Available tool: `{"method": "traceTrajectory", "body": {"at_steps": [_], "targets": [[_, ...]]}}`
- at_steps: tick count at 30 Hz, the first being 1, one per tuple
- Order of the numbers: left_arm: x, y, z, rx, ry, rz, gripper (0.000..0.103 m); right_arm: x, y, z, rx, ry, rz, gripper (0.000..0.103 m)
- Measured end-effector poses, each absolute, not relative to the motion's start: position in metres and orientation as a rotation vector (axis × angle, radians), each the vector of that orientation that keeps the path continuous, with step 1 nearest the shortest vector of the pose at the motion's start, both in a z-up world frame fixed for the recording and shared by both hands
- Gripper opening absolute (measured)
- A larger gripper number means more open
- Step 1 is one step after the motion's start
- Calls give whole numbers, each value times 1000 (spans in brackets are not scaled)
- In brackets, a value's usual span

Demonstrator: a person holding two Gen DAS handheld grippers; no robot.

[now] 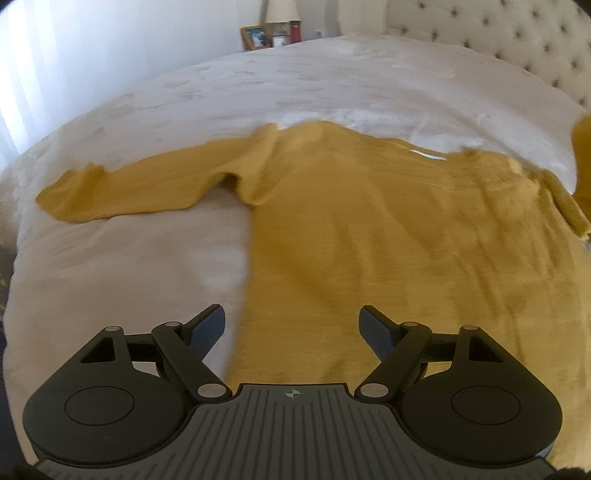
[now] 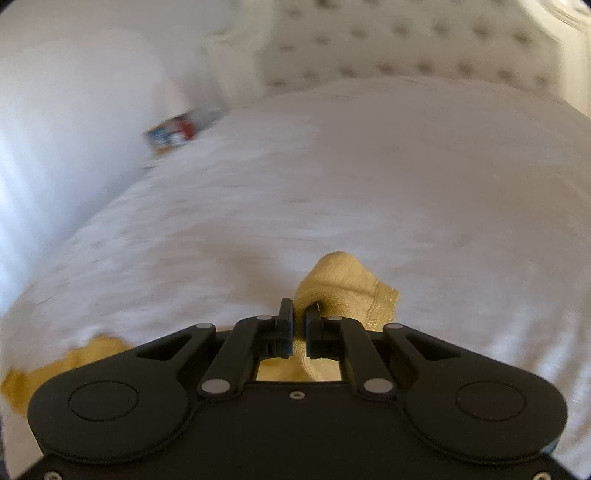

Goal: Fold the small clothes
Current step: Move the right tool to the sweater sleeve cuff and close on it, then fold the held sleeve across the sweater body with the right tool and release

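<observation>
Garment: we are looking at a mustard sweater lying flat on the white bedspread, taking up the centre and right of the left wrist view.
Orientation: its long axis is running from the hem near the camera up to the neckline, which is pointing toward the headboard.
Left sleeve: the sleeve is stretching out sideways to the left, roughly crosswise to the body, cuff pointing at the left edge of the bed.
Right side: the far right shoulder area is bunching up – a bit of mustard fabric is showing at the right frame edge.
Left gripper: jaws standing wide apart, holding nothing, hovering over the sweater's left edge near the hem.
Right gripper: jaws nearly closed, pinching a fold of the sweater – cloth is bulging out ahead of the fingertips and lifting off the bedspread.
Blur: the right wrist view is smearing.
Background: a framed picture and a red bottle are sitting beyond the bed.
</observation>
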State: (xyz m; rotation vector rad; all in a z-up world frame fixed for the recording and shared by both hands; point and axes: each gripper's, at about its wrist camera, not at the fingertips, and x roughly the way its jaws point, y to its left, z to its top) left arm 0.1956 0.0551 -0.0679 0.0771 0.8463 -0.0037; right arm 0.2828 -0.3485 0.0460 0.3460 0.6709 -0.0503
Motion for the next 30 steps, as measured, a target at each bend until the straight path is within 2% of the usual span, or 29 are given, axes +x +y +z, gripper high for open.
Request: {"method": "traceTrajectory", "body": {"at_steps": [7, 12, 16, 19, 21, 22, 23, 30], "targets": [[199, 91, -67, 45, 832, 27, 79, 319, -213, 48, 272, 673, 198, 12], [202, 114, -70, 21, 841, 50, 79, 333, -134, -2, 201, 744, 289, 13], [203, 124, -70, 15, 835, 68, 79, 334, -97, -49, 183, 800, 334, 23], [208, 129, -71, -1, 839, 63, 79, 325, -95, -64, 196, 798, 355, 23], [207, 130, -71, -17, 831, 45, 79, 318, -100, -66, 207, 779, 351, 39], [208, 131, -69, -26, 827, 28, 79, 311, -104, -65, 210, 764, 341, 53], [212, 130, -69, -39, 827, 2, 79, 303, -110, -63, 206, 741, 323, 60], [245, 114, -64, -89, 804, -78, 79, 255, -170, -55, 210, 673, 231, 61]]}}
